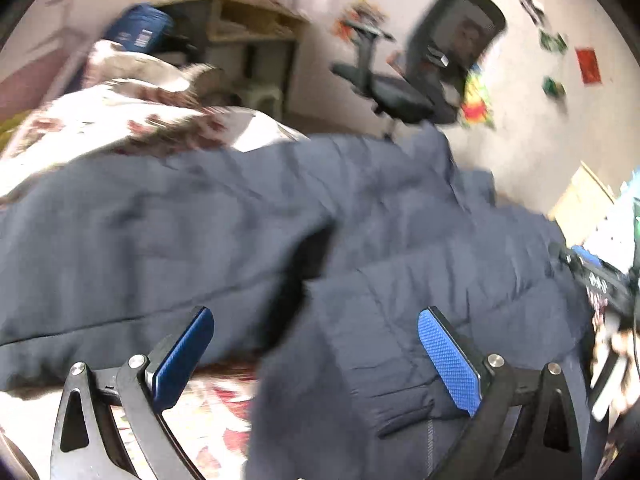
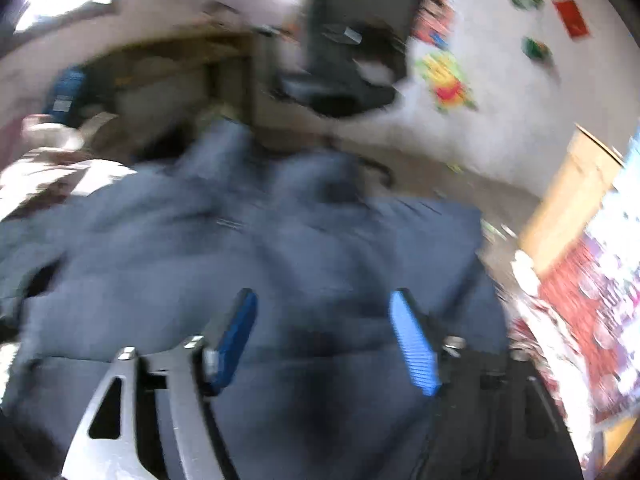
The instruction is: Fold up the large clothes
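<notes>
While both views are motion-blurred, the main thing is clear: a dark navy padded jacket (image 1: 224, 216) lies spread across a bed with a red-and-white floral cover (image 1: 100, 120). It covers most of the bed and reaches the far edge, nearest the chair. Floral cover shows bare toward the left edge and under the near hem, where a patch (image 1: 224, 408) shows between the left fingers.

Left gripper (image 1: 316, 354): blue pads wide apart, released, nothing pinched. It hangs over the near hem of the jacket; a dark fold or opening in the fabric sits just beyond and between the fingers. Whether the right pad touches cloth cannot be told.

Right gripper (image 2: 324, 340): blue pads (image 2: 412, 344) apart, released, over the middle of the jacket (image 2: 280, 240). No cloth gripped between them.

Beyond the bed's far edge: black office chair (image 1: 436, 60), wooden shelf unit (image 1: 248, 24), a blue bundle with a white label (image 1: 140, 32), its text unreadable. Pale wall (image 1: 560, 128) carries colourful stickers and a red square (image 1: 589, 65); no writing legible. At the right edge of the left view a black device (image 1: 600, 280) shows white markings, too blurred to read. No brand readable anywhere.
</notes>
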Available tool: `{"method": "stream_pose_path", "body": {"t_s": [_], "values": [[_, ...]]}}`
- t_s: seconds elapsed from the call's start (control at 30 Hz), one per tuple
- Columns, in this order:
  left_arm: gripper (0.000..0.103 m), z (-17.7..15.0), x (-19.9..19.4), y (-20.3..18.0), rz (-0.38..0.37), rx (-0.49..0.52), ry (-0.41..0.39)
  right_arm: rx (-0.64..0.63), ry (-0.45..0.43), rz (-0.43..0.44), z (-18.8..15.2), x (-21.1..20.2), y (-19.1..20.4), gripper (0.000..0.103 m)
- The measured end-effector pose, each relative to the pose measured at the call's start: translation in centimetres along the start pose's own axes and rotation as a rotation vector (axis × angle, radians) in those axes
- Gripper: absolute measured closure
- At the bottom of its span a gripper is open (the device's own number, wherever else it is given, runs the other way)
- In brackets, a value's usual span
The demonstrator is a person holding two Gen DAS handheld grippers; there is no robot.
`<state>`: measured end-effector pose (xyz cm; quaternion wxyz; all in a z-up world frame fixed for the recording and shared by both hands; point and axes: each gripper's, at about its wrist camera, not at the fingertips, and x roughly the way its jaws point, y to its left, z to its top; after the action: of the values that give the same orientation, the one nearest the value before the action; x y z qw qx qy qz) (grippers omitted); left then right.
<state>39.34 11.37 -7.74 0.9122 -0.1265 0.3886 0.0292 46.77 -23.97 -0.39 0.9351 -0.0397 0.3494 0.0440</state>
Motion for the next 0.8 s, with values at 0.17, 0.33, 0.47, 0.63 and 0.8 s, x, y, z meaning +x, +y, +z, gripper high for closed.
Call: {"method": "stream_pose_path", "body": {"t_s": [0.17,0.33,0.47,0.63,0.8], "values": [[0.000,-0.8,-5.0,6.0,0.083,-0.142,-0.061,-0.060,0.023,0.204,-0.8,-0.8,7.9,0.032],[0.000,-2.9,-8.9,12.9,0.080,-0.325,-0.074,-0.014,0.098,0.285,-3.0,0.4,12.0,0.031],[0.000,-4.0,-11.8,19.2,0.100,-0.548,-0.078,-0.050,0.136,0.255,-5.1,0.7,14.3,0.023],[0.000,-5.3,-13.9,23.6,0.210,-0.661,-0.062,-0.062,0.120,0.229,-6.4,0.8,14.9,0.021],[0.000,-7.5,-10.9,26.9,0.109,-0.828,0.024,-0.066,0.113,0.221,-6.5,0.5,15.0,0.018]]}}
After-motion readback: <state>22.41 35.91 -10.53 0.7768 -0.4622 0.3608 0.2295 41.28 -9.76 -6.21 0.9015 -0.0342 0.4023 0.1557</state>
